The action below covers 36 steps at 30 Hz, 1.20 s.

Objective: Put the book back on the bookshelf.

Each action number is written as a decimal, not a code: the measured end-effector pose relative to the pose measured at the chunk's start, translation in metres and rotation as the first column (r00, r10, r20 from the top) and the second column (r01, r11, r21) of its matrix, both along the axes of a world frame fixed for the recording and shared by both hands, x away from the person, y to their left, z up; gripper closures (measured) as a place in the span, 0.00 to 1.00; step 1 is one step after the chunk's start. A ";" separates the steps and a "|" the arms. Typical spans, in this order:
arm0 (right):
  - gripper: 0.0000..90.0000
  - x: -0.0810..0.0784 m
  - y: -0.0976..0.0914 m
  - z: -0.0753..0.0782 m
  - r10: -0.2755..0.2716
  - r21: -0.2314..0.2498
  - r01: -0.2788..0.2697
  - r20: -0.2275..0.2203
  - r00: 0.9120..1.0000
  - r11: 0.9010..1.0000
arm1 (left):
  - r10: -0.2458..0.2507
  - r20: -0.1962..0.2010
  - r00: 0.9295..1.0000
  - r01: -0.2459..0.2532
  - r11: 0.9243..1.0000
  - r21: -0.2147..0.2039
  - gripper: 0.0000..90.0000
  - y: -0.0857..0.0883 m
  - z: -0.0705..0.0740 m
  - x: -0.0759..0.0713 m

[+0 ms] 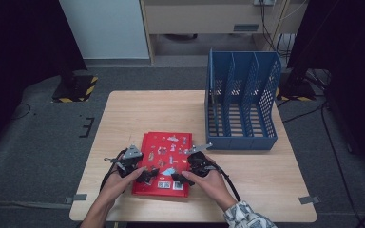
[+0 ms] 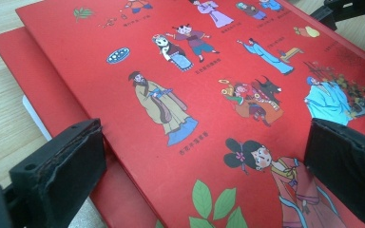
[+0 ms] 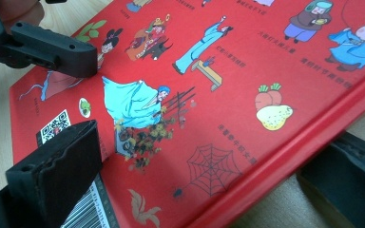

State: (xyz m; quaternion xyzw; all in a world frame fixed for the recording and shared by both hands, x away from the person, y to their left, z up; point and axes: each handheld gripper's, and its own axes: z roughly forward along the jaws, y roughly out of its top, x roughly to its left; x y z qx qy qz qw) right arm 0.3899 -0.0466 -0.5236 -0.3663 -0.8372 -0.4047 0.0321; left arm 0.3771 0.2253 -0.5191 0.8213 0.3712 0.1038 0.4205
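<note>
A light wooden table (image 1: 266, 190) is seen from above, set on grey carpet; strips of grey tape are stuck at its near corners; a pale cabinet and a wooden unit stand behind it, dark stands with yellow-and-black striped bases (image 1: 76, 90) are placed at either side, and cables are trailed across the floor at the right. A blue perforated file rack (image 1: 240, 102), divided into upright compartments, is stood on the far right part of the table, just beyond the red book (image 1: 164, 164); nothing lies between the two. The red book is laid flat near the front edge at the middle, its cover printed with small costumed figures, a spider's web and a barcode; in the left gripper view a second red cover and white pages are seen beneath its left edge. The left gripper (image 1: 145, 175) is held at the book's left near corner, its jaws spread wide over the cover and pressed on nothing; the right gripper (image 1: 178, 178) is held at the right near edge, its jaws also parted, one over the cover, one beside the edge on the table.
</note>
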 end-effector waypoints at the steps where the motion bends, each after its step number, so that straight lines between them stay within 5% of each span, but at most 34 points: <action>1: 0.01 0.000 0.000 0.000 0.001 -0.002 -0.001 0.003 1.000 1.000 | -0.002 0.000 1.000 0.002 1.000 -0.001 0.00 0.000 0.000 0.000; 25: 0.02 -0.010 0.010 0.010 0.018 -0.081 -0.006 0.142 0.990 0.997 | 0.050 0.011 0.999 -0.050 0.999 0.019 0.00 0.009 0.002 -0.001; 36: 0.02 -0.007 0.008 0.008 0.023 -0.065 -0.015 0.120 0.992 0.998 | 0.059 -0.015 0.998 -0.059 0.998 -0.012 0.00 0.013 -0.001 0.002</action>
